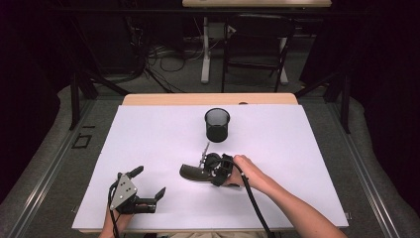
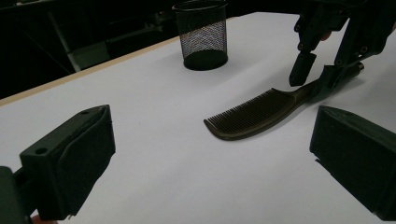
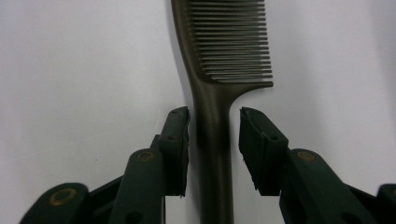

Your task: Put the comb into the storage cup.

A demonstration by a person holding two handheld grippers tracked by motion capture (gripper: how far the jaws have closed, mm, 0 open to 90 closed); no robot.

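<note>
From the high view, your right hand-held gripper (image 1: 207, 167) sits low over the dark comb (image 1: 190, 172) near the middle of the white desk (image 1: 148, 134), just in front of the black mesh cup (image 1: 217, 125), while your left hand-held gripper (image 1: 148, 182) rests near the front edge, jaws spread and empty. In the left gripper view, the comb (image 2: 254, 114) lies flat on the desk, teeth toward the cup (image 2: 202, 33), its handle end under your right hand-held gripper (image 2: 314, 78), one jaw on either side of it. In the right gripper view, the jaws straddle the comb's handle (image 3: 214, 140) just below the teeth, narrowed but not yet pinching: the left pad sits almost against it, the right pad shows a sliver of desk between (an uneven approach). The risk from here is that the nearer pad arrives first and shoves the comb sideways, or that the slim, smooth handle pivots in the pinch and the toothed end droops when lifted.
</note>
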